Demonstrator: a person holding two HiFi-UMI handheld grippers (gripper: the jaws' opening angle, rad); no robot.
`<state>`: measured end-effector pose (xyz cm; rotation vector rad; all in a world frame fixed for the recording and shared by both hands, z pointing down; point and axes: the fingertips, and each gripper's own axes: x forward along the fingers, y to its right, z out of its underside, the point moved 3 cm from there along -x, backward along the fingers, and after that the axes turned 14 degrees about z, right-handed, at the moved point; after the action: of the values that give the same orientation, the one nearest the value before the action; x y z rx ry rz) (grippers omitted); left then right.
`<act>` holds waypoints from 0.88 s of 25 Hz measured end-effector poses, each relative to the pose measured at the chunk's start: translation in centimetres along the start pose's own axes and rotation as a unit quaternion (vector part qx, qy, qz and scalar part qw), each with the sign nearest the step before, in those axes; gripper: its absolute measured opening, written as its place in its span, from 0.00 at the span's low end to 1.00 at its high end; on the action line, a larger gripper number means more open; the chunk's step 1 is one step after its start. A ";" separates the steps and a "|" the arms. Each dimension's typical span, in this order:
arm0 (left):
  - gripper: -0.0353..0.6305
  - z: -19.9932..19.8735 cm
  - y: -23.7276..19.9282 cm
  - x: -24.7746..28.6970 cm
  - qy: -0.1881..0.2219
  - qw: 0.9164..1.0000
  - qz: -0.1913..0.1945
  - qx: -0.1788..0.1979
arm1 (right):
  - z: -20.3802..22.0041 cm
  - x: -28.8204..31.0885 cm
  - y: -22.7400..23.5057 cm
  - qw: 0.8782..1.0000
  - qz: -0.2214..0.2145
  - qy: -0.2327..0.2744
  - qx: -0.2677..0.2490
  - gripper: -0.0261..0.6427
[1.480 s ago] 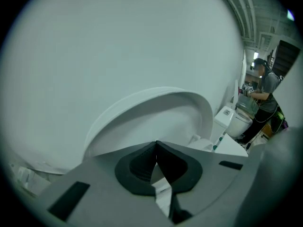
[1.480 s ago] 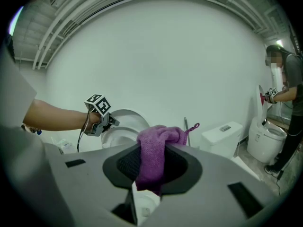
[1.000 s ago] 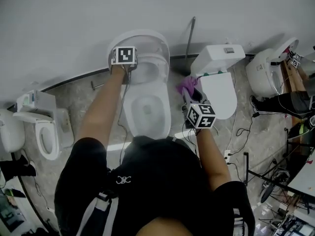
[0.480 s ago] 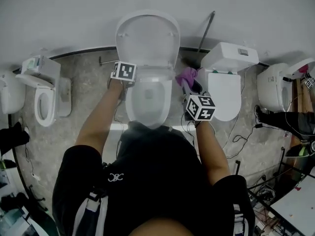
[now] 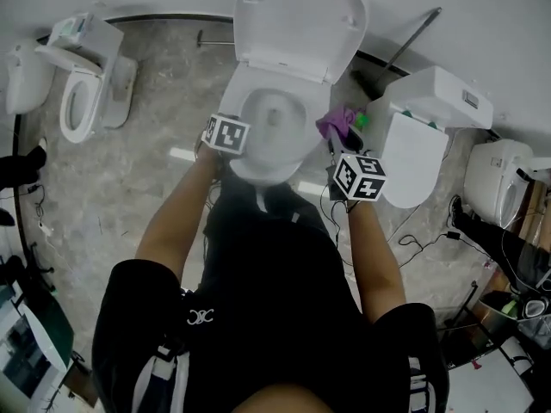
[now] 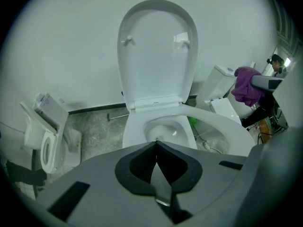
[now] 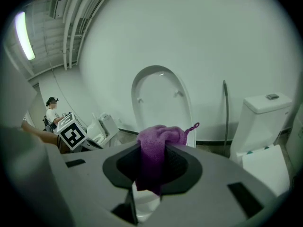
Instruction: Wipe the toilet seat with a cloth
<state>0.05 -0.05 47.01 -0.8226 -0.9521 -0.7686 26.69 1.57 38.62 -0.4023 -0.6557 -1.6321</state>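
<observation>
Right gripper [image 7: 152,161] clamped on a purple cloth [image 7: 158,138], just beside the right edge of the toilet seat [image 5: 258,172]; no contact yet.
The cloth bunches up proud of the jaws, probably so that fabric, not plastic, meets the seat. The lid [image 5: 301,20] stands upright, leaving the seat bare. The left gripper [image 6: 156,148], jaws together on nothing, hangs at the seat's left front edge, apparently kept out of the wiping path.
</observation>
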 end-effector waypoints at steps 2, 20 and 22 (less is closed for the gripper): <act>0.07 1.9 -0.8 0.9 -0.019 1.000 -0.004 -0.017 | 1.4 0.9 -0.4 1.000 -0.006 -0.016 -0.002 0.18; 0.07 15.6 -5.0 19.3 -0.029 0.982 0.114 -0.150 | 12.4 14.7 2.5 0.993 0.024 -0.105 -0.038 0.18; 0.07 15.6 -5.6 20.8 -0.019 0.983 0.119 -0.140 | 13.3 16.5 2.7 0.994 0.029 -0.104 -0.035 0.18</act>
<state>-2.78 6.65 72.64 -1.1772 -0.7700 -0.6887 25.13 -3.21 59.35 -0.6433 -0.7380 -1.5742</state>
